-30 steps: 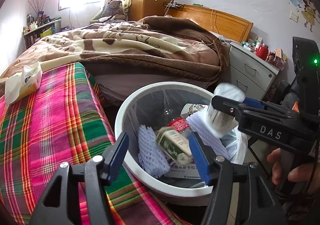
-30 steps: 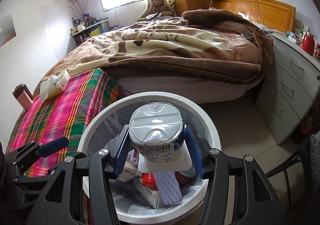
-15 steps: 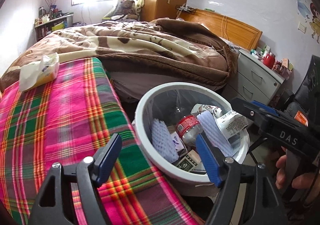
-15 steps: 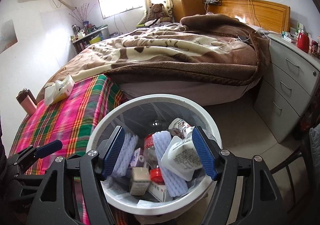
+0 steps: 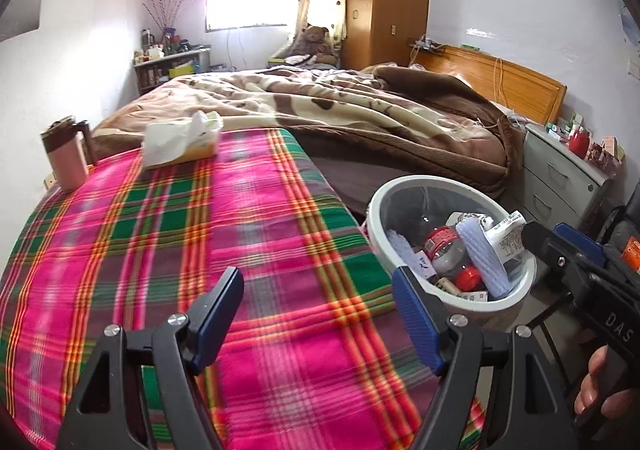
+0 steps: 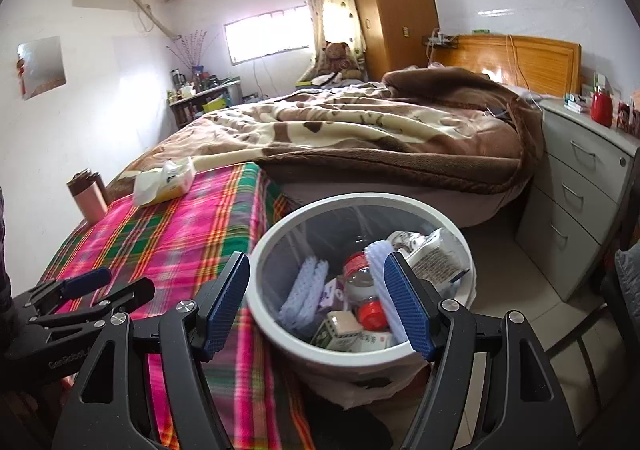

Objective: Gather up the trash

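A white round trash bin stands on the floor beside the plaid-covered table. It holds a white cup, a red-capped clear bottle, foam nets and small boxes. My left gripper is open and empty above the table, left of the bin. My right gripper is open and empty above the bin's near rim; it also shows in the left wrist view.
A tissue pack and a pink flask sit at the table's far end. A bed with a brown blanket lies beyond. A grey drawer unit stands to the right.
My right gripper opened and let the white cup fall into the bin, then drew back. My left gripper swung left from the bin to over the table.
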`<state>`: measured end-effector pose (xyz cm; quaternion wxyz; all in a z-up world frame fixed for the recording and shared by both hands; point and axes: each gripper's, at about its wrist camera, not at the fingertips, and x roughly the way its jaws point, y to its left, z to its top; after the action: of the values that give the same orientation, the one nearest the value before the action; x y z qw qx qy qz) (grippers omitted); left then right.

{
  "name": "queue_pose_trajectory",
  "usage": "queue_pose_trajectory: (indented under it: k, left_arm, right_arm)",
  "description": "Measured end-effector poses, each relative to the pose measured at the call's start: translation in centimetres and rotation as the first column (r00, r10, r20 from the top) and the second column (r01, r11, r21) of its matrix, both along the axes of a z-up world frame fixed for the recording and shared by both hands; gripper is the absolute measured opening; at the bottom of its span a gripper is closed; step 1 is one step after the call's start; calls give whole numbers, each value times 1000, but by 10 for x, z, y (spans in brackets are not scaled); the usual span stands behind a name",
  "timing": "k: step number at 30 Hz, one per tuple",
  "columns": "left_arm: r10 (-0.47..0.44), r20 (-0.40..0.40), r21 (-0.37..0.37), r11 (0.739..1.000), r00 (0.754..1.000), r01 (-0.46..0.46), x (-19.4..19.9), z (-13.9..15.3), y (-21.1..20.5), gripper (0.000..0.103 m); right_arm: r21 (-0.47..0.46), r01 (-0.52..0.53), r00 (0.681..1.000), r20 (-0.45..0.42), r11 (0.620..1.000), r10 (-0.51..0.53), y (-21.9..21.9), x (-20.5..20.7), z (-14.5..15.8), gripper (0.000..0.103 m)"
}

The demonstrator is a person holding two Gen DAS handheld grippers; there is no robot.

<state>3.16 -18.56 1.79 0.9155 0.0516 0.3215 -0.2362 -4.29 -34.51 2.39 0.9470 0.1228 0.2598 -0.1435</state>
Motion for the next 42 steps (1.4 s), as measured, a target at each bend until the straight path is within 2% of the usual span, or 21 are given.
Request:
queue_pose_trajectory:
  k: [4,11,15,32,42]
  left_arm:
    - [29,5,-30,999,1000,-29,-8,-2,25,78]
    - [127,59,29,991,990,-129,-20,-12,55,82]
    - [151,78,37,987,985,-154,-24,-14,65,82]
    - [126,151,36,990,981,-133,-40,-16,62,82]
    - [121,151,33,991,981,-128,-43,-15,60,82]
  right_arm:
    - [-18,-15,1000,8,1000,15,18,-6,-2,71]
    - [-57,-19,1000,10,998,20,44,-13,-7,71]
    - [-68,-17,1000,2,998,18,55,-14,-11,71]
    - [-83,-1,1000,6,997,1,70,-22,-15,71]
    - [-87,13,1000,5,996,-13,70,-24,-14,71]
